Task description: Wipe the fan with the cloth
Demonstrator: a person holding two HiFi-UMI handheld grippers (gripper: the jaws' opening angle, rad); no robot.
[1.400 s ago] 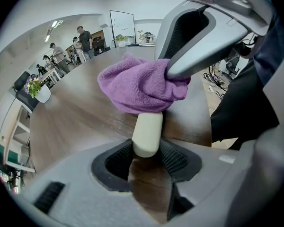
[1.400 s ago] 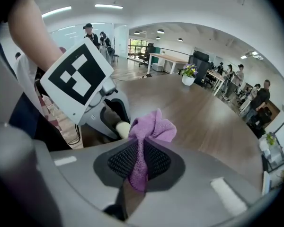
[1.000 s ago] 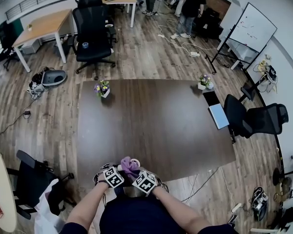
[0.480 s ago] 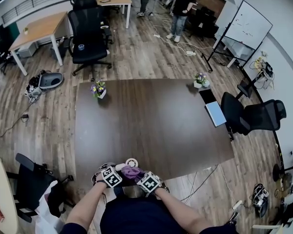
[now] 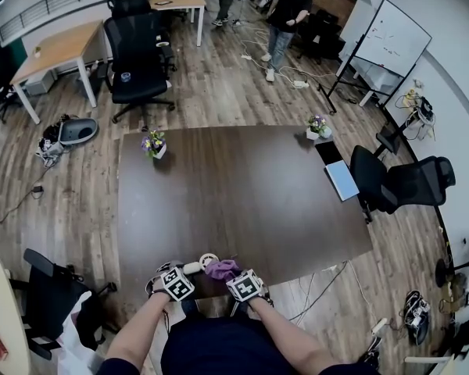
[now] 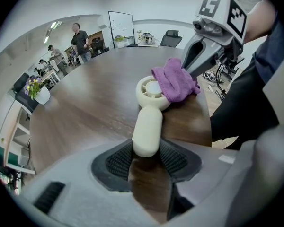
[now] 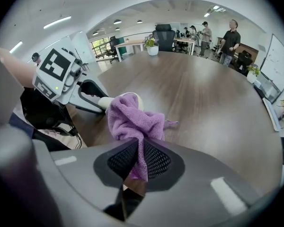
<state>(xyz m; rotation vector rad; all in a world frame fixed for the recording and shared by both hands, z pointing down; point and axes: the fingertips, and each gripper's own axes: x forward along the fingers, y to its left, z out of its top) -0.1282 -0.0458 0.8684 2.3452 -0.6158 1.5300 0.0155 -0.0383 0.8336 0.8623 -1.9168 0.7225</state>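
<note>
A small cream hand-held fan (image 6: 148, 126) lies on the dark table near its front edge, round head pointing away from me. My left gripper (image 6: 146, 159) is shut on the fan's handle. A purple cloth (image 6: 175, 82) is draped over the right side of the fan head. My right gripper (image 7: 139, 163) is shut on a fold of the cloth (image 7: 130, 122). In the head view the fan (image 5: 207, 261) sits between the left gripper (image 5: 185, 273) and the right gripper (image 5: 230, 275), with the cloth (image 5: 222, 269) just right of the fan head.
The brown table (image 5: 234, 194) carries a flower pot (image 5: 153, 144) at its far left, another (image 5: 318, 126) at its far right, and a laptop (image 5: 341, 180) by the right edge. Office chairs (image 5: 399, 186) stand around it. People stand far back.
The right gripper has slid the cloth rightward and a little down across the fan head, while rolling. More of the fan head shows now. The left gripper and fan kept still.
</note>
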